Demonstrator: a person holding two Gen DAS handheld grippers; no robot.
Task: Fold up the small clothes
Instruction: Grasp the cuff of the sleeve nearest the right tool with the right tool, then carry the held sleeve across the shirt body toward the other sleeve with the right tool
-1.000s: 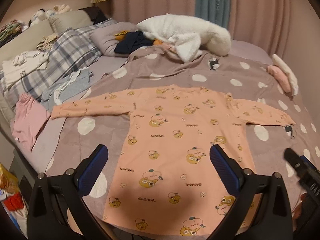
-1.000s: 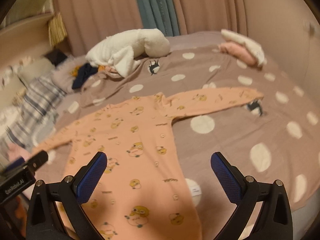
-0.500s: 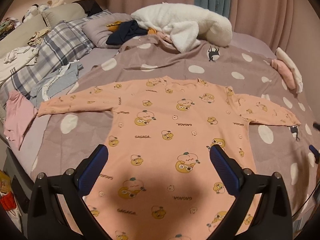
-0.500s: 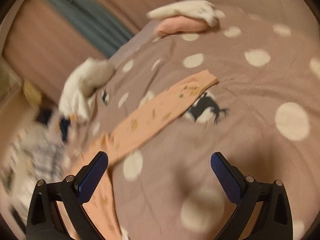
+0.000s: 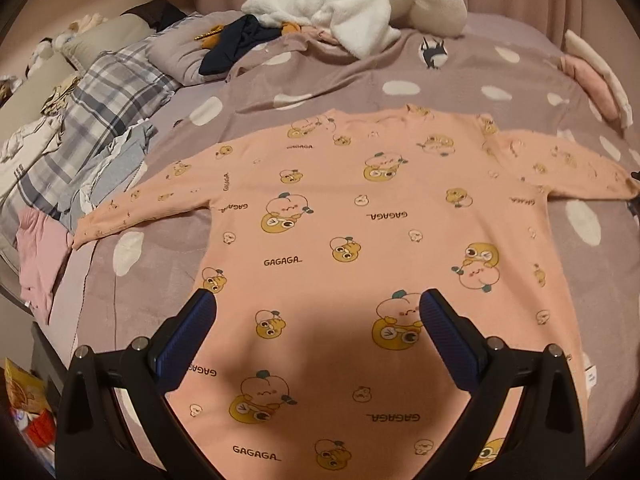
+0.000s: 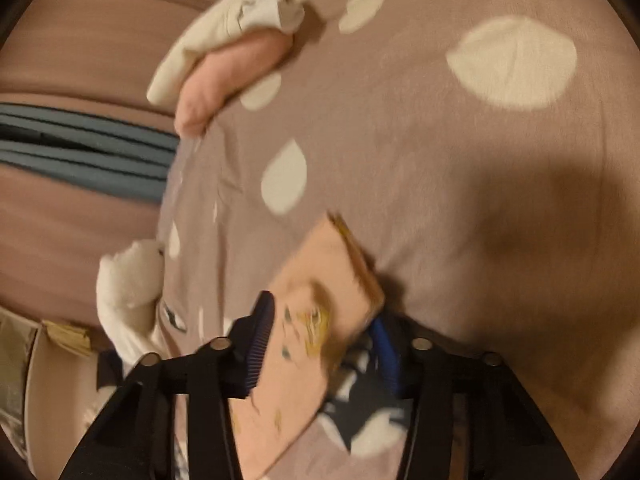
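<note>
A peach long-sleeved shirt [image 5: 360, 220] with cartoon prints lies flat on the spotted mauve bed cover [image 5: 500, 80], both sleeves spread out. My left gripper [image 5: 318, 308] hovers open over the shirt's lower body, nothing between its blue pads. In the blurred, rolled right wrist view, the right sleeve's cuff [image 6: 328, 280] lies between the jaws of my right gripper [image 6: 322, 340]. Those jaws are closing around the cuff, and a gap still shows beside the cloth. The right sleeve [image 5: 560, 168] reaches the left wrist view's right edge, where the right gripper itself is hidden.
A white fleece blanket [image 5: 360, 0] and a navy garment [image 5: 240, 44] lie at the bed's head. Plaid pillow [image 5: 112, 92], grey-blue clothes [image 5: 112, 172] and a pink garment [image 5: 40, 256] crowd the left side. Folded pink and white clothes [image 6: 224, 60] sit near the right edge.
My right gripper swept right, rolled over and came down on the right sleeve's cuff, its jaws narrowing. My left gripper moved forward and lower over the shirt, still open.
</note>
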